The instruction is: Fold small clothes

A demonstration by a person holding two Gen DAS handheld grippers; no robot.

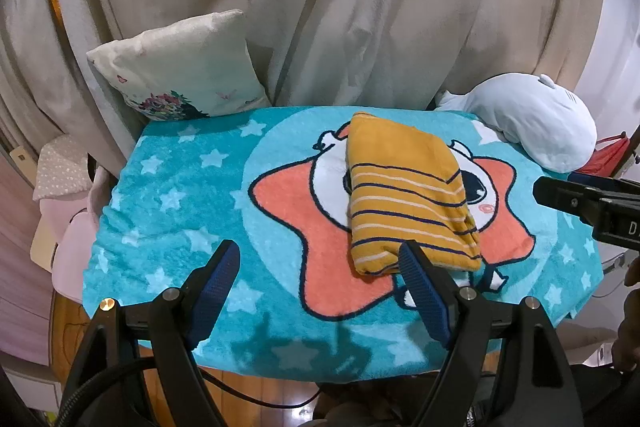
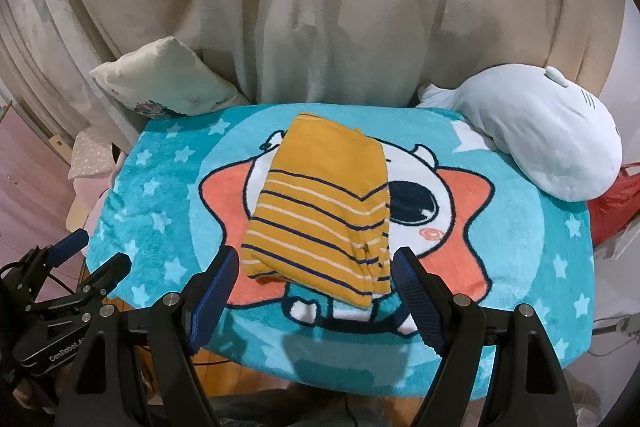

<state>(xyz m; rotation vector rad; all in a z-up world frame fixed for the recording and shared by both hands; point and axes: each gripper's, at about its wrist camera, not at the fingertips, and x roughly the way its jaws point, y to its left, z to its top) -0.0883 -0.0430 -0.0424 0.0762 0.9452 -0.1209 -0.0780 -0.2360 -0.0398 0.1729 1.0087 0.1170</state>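
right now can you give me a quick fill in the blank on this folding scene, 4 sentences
1. The folded garment is mustard yellow with navy and white ____.
2. It lies on a teal towel printed with white ____.
3. The left tongs and right tongs are both ____, gripping nothing.
4. The pale blue plush toy rests at the towel's far ____ corner.

Missing words: stripes; stars; open; right
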